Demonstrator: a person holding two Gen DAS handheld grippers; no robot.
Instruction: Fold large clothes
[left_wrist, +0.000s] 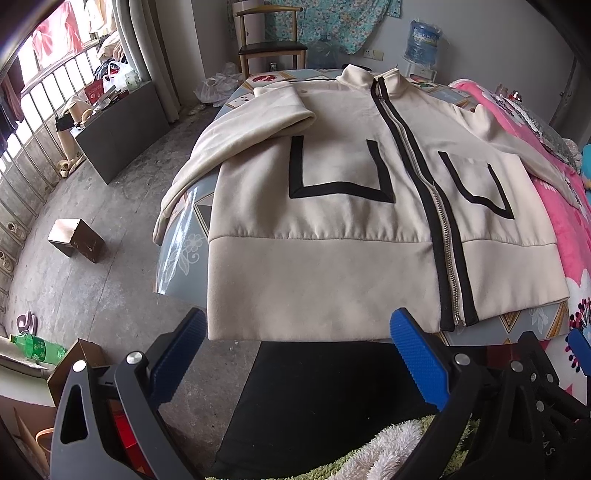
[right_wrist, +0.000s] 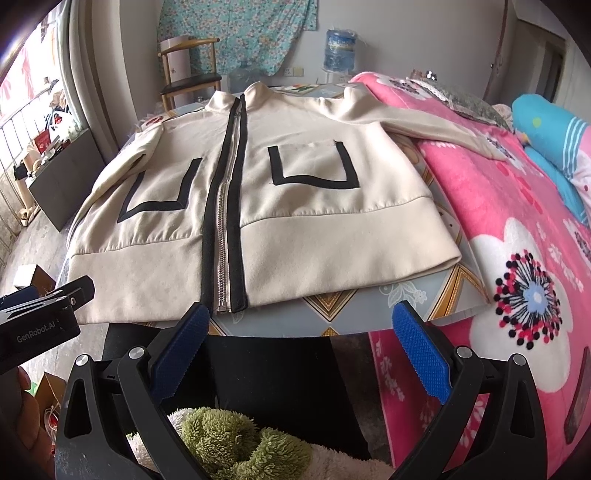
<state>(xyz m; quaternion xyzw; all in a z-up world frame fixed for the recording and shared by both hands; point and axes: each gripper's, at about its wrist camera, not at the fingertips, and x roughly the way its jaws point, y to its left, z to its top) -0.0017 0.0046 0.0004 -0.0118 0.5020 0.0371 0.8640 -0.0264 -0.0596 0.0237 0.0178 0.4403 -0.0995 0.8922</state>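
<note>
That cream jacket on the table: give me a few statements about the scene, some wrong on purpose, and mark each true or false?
1. The jacket lies front side up, zipper closed. True.
2. Both sleeves stretch straight outward. False: one sleeve is folded across the chest.
3. The left gripper is clamped on the hem. False: it is open, holding nothing.
4. The right gripper is open. True.
5. A pink blanket lies beside the table. True.
</note>
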